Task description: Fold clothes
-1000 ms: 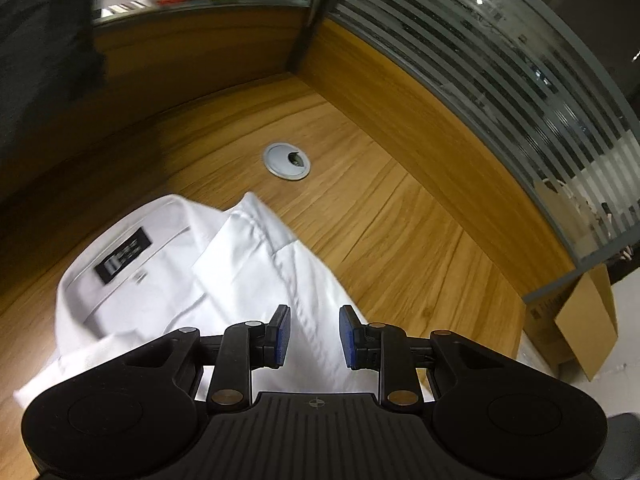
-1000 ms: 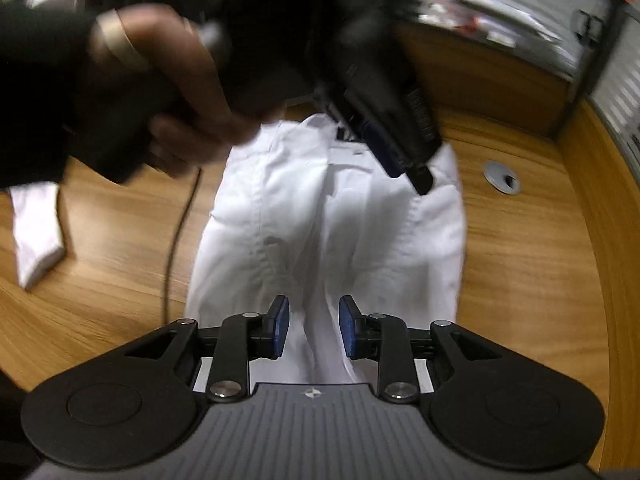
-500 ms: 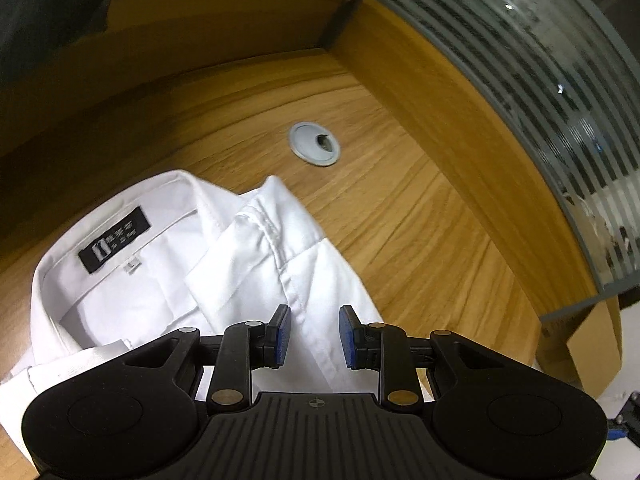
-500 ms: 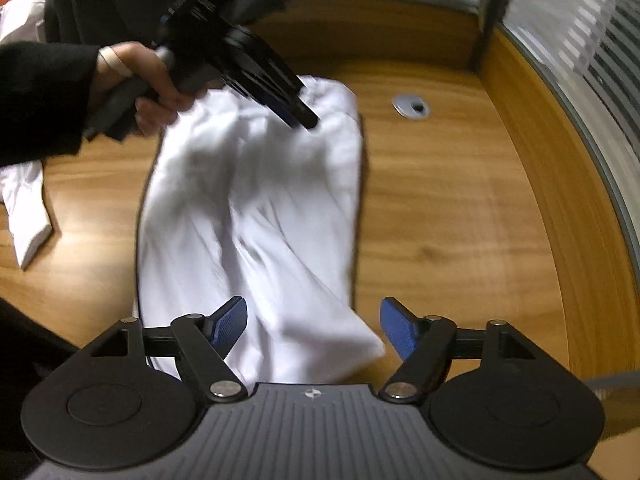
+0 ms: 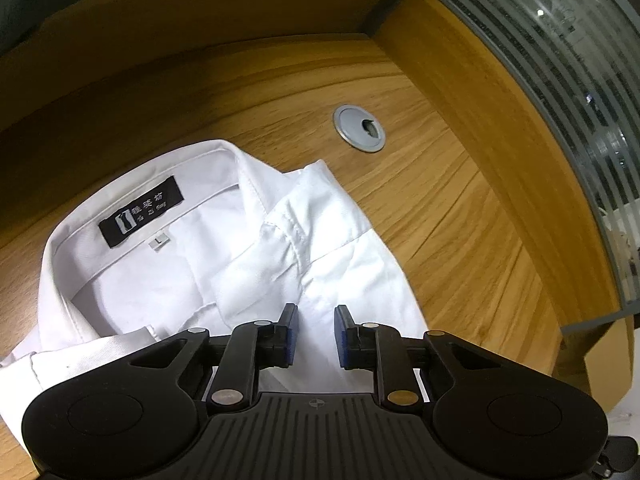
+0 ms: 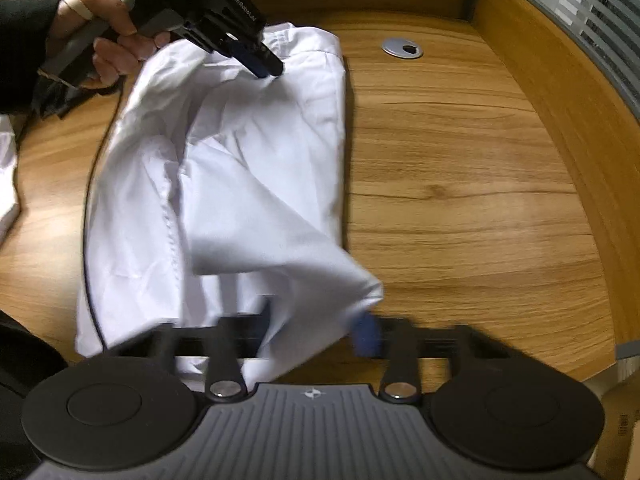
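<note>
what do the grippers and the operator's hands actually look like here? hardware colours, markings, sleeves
Left gripper: matte black, ribbed centre plate with a small crosshair mark, two round side housings, silver and brass pivot pins, blue finger pads. Right gripper has the same build, blurred. From the right wrist view, the left unit carries white lettering; the left hand has a black sleeve and a beige finger band.

Lay as smooth, matt white cloth shirt (image 5: 224,264) on a grained, satiny wooden table (image 5: 440,216). Showed a brushed-metal grommet (image 5: 359,128), a woven black label (image 5: 142,211), matt black plastic left gripper (image 5: 316,338).
</note>
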Demonstrator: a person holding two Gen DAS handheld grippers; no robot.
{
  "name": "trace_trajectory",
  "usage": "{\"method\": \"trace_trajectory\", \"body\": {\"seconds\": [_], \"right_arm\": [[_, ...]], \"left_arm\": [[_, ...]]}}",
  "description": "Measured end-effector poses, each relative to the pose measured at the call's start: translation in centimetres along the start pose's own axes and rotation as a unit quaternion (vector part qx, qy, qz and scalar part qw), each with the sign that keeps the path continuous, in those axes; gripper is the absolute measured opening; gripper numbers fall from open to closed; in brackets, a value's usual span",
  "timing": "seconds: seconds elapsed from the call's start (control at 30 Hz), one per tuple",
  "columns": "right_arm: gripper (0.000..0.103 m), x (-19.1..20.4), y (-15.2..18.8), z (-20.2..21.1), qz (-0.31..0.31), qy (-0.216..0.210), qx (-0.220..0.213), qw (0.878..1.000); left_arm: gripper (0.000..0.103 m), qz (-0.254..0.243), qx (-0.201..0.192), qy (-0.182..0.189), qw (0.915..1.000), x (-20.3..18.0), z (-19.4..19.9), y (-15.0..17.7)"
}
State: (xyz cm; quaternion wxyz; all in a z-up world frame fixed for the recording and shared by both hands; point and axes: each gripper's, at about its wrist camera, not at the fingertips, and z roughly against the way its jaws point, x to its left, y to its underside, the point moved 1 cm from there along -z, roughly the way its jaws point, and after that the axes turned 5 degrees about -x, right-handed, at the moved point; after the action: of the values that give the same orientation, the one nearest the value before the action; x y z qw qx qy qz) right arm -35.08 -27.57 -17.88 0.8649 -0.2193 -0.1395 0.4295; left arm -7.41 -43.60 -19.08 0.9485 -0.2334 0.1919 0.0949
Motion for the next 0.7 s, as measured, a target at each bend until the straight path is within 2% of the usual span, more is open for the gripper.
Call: {"method": "trace_trajectory", "body": {"seconds": [0.03, 0.17, 0.27, 0.33, 0.5, 0.57, 0.7], "right_arm": [[0.008, 0.1, 0.1, 0.4, 0.006, 0.003, -0.007, 1.0], [0.005, 1.8, 1.7, 2.0, 0.092, 0.039, -0.029, 0.995], [0.005, 3.9, 3.9, 1.3, 0.194, 0.063, -0.019, 0.979], [0.005, 4.7, 5.2, 0.4, 0.234, 0.066, -0.005, 0.97], [0.007, 3.9, 5.7, 0.5, 0.22, 0.046, 0.02, 0.974], [0.007, 3.1, 5.2, 2.1, 0.199, 0.034, 0.017, 0.979], [0.007, 1.4, 3.4, 6.1, 0.143, 0.002, -0.003, 0.99]], "left_arm": [[0.022, 0.001, 0.001, -0.003, 1.0, 0.1, -0.2, 0.0], [0.02, 0.004, 0.009, -0.013, 0.9999, 0.4, -0.7, 0.1], [0.016, -0.003, 0.014, -0.017, 0.9998, 0.5, -1.0, 0.2], [0.014, -0.002, 0.015, -0.019, 0.9997, 0.6, -1.1, 0.2], [0.017, -0.01, 0.006, -0.014, 0.9998, 0.3, 0.1, 0.1], [0.021, -0.02, -0.002, -0.012, 0.9997, 0.0, 1.5, 0.0], [0.021, -0.037, -0.025, 0.001, 0.999, -1.2, 5.8, 0.4]]}}
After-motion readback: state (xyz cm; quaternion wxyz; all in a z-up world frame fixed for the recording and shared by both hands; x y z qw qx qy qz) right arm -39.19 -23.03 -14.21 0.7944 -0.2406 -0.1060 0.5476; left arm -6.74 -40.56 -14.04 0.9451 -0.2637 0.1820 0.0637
